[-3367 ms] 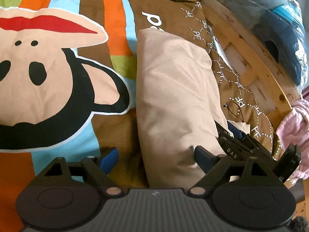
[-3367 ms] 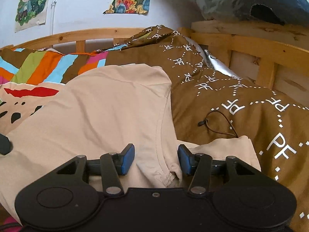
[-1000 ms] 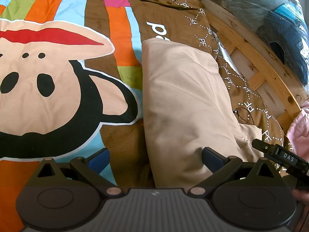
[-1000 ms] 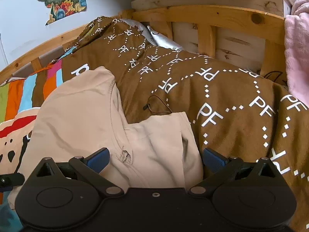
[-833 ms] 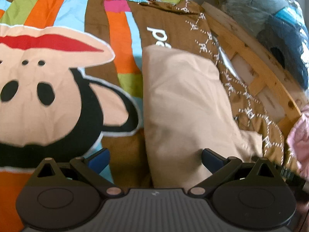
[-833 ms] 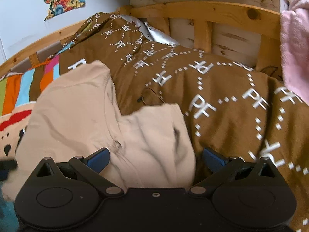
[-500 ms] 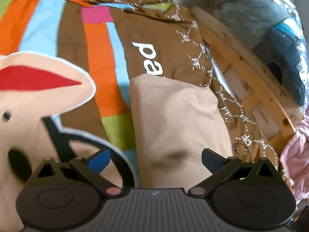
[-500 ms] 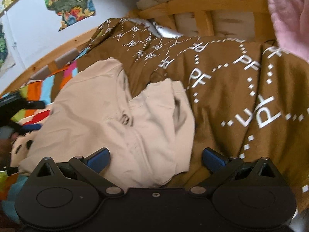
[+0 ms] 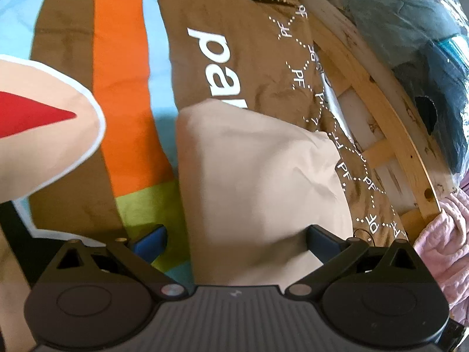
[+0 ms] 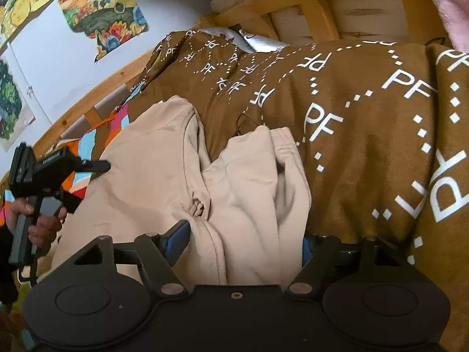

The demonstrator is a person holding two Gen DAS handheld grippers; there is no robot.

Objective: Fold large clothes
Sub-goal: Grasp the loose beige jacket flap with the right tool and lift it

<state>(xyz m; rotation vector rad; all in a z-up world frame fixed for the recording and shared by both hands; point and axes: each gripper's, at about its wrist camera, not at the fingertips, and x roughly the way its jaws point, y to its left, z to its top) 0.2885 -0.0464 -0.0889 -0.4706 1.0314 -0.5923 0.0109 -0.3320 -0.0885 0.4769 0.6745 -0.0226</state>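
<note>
Garment: one beige garment [image 9: 258,182], folded into a long narrow strip, lies on the blanket [image 9: 126,96] just inside the wooden bed rail [image 9: 381,108]; its far end overlaps the brown lettered part of the blanket.
Sleeve: in the right wrist view one loose part, probably a sleeve [image 10: 263,182], sticks out of the strip toward the rail, with a puckered seam where it joins the body.
Handling: soft, light, limp cloth by the look of it; it should sag and drape when lifted, slide little on the fuzzy blanket, and cannot break. Layers may slip apart if only the top one is pinched.
Hold: my judgement is to take the near end of the strip through all its layers, one gripper at each corner, and first lay the sleeve flat onto the body.
Left gripper [image 9: 234,236]: jaws spread wide, the near end of the garment between the fingers, nothing pinched.
Right gripper [image 10: 244,239]: jaws spread wide astride the sleeve end, nothing pinched.
Hand: one hand [image 10: 38,220], at the garment's far-from-rail side, holds the left gripper's handle.
Count: one garment, one blanket, two grippers, one pink fleece [image 9: 439,243] hanging at the rail's near end, several posters [image 10: 102,8] on the wall beyond the rail.
</note>
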